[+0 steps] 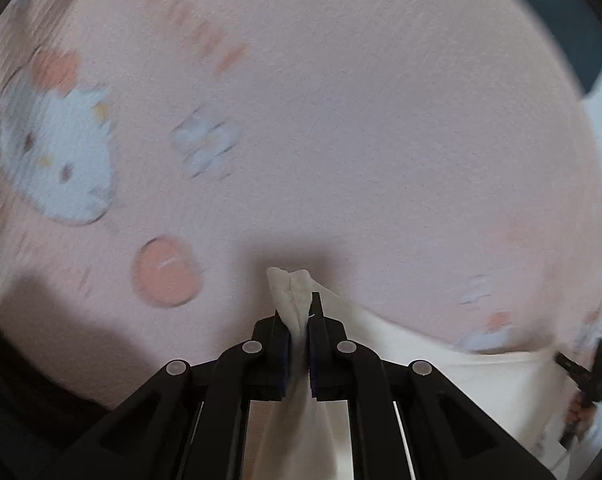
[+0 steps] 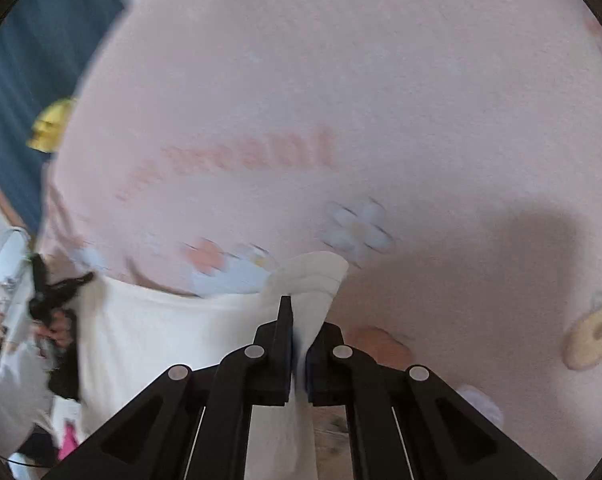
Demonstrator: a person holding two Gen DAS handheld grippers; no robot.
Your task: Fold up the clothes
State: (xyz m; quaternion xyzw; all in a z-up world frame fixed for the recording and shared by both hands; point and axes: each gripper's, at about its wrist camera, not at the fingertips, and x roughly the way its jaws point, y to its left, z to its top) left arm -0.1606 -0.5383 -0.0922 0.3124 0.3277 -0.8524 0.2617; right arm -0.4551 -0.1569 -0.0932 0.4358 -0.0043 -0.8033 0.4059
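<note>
hidden: lower part of the cream garment (image 1: 441, 352) drops behind both sets of fingers and out of the bottom of each view, so its full shape is not readable
blur: prints on the pink blanket (image 1: 341, 120) are smeared; a row of reddish letters ahead of the right fingers is illegible
cut off: blue surface (image 2: 33, 40) at the far edge shows only a corner; yellow object (image 2: 53, 124) beside it is too blurred to identify
left gripper (image 1: 298, 332): clenched on a bunched corner of the cream garment, cloth tuft poking out past the fingertips
right gripper (image 2: 299, 340): clamped on the other corner, folded cloth sticking up just beyond its tips
cross view: each camera catches the other gripper at its frame edge, with a hand (image 2: 57, 332) around it, small and blurred
garment look: plain cream, soft, thick hem, no print; top edge runs as 1 sagging band between the 2 grippers
garment place: pinched between both finger pairs, hanging in front of the pink blanket
backdrop: blanket fills the view beyond the fingers, with a white cat print (image 1: 57, 160), flowers and a peach dot (image 1: 167, 272)
shadow: dark patch on the blanket just past each fingertip pair
</note>
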